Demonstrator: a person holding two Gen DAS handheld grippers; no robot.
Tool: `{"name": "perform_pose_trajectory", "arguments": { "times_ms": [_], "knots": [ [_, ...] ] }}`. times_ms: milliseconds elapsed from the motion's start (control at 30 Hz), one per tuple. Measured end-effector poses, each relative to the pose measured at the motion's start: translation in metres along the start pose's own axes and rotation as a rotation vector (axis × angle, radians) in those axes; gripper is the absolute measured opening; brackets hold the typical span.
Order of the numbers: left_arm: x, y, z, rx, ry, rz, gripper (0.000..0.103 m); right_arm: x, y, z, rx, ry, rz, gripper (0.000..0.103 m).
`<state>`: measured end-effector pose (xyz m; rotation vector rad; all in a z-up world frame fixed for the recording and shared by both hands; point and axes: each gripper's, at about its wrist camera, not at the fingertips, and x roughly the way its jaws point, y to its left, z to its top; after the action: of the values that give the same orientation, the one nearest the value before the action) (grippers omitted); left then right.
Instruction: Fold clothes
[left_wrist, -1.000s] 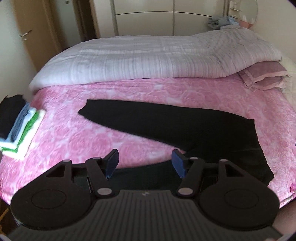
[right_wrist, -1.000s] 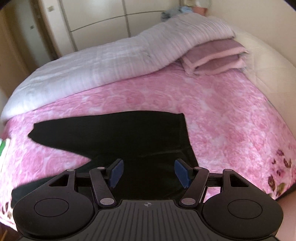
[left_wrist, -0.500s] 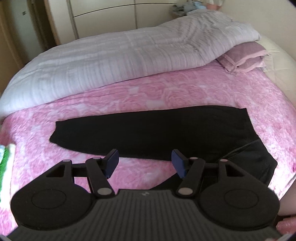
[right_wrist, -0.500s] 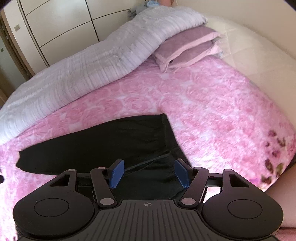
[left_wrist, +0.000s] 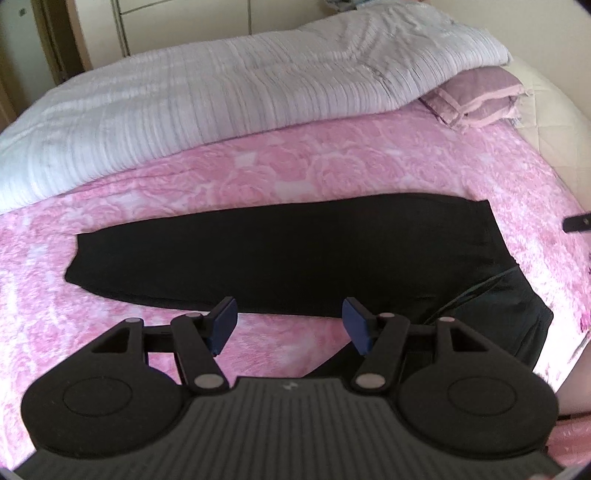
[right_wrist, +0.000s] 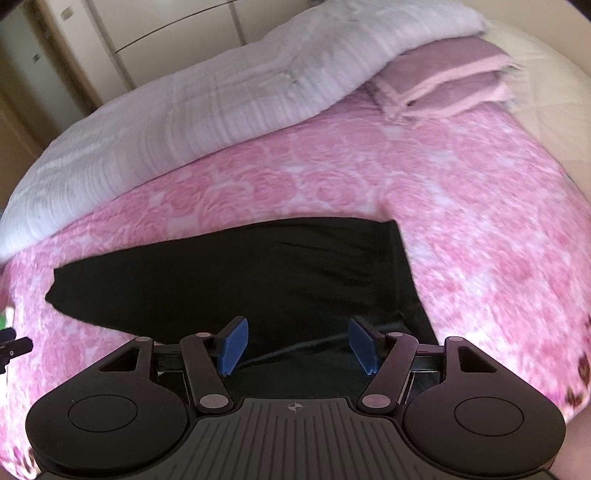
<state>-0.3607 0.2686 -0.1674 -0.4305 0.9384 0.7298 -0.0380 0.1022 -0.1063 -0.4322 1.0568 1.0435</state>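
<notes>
Left wrist: claw agape above trousers

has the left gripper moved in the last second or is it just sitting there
Yes. The left gripper has swung right: the folded stack at the bed's left edge has left its view, and the purple pillow now sits farther in. Its jaws stand open.

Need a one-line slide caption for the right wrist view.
Open right gripper poised over the waist end of black trousers laid on a pink floral bedspread.
</notes>
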Motion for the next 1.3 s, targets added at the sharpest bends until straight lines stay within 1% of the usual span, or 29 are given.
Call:
{"name": "perform_pose_trajectory", "arguments": {
  "times_ms": [100, 300, 433, 467, 600, 733, 800, 900, 1067, 1133, 1167, 1300],
  "knots": [
    [0.025, 0.0, 0.005, 0.047, 0.001, -0.026, 0.059, 0.028, -0.007, 0.012, -0.059, 0.02, 0.011, 0.065],
    [0.098, -0.005, 0.022, 0.12, 0.031, -0.039, 0.059, 0.103, -0.02, 0.035, -0.176, 0.077, 0.047, 0.065],
    [0.147, -0.005, 0.032, 0.171, 0.036, -0.065, 0.051, 0.155, -0.023, 0.046, -0.256, 0.109, 0.09, 0.064],
    [0.159, -0.005, 0.035, 0.186, 0.036, -0.071, 0.05, 0.169, -0.024, 0.05, -0.277, 0.112, 0.098, 0.063],
    [0.207, -0.003, 0.048, 0.257, 0.037, -0.096, 0.046, 0.22, -0.031, 0.068, -0.36, 0.116, 0.116, 0.047],
    [0.246, 0.001, 0.068, 0.34, 0.032, -0.109, 0.046, 0.262, -0.039, 0.091, -0.44, 0.106, 0.134, 0.045],
    [0.259, 0.005, 0.078, 0.352, 0.025, -0.124, 0.046, 0.277, -0.042, 0.103, -0.487, 0.097, 0.143, 0.045],
    [0.281, 0.013, 0.094, 0.383, 0.027, -0.132, 0.046, 0.301, -0.047, 0.118, -0.56, 0.11, 0.148, 0.045],
    [0.311, 0.024, 0.109, 0.493, 0.062, -0.154, 0.046, 0.329, -0.053, 0.128, -0.695, 0.145, 0.151, 0.045],
    [0.32, 0.03, 0.112, 0.537, 0.081, -0.166, 0.046, 0.336, -0.056, 0.13, -0.72, 0.167, 0.169, 0.045],
    [0.324, 0.035, 0.113, 0.545, 0.088, -0.172, 0.044, 0.338, -0.058, 0.131, -0.726, 0.177, 0.179, 0.045],
    [0.336, 0.055, 0.119, 0.548, 0.116, -0.186, 0.04, 0.344, -0.063, 0.132, -0.723, 0.201, 0.209, 0.045]
  ]
}}
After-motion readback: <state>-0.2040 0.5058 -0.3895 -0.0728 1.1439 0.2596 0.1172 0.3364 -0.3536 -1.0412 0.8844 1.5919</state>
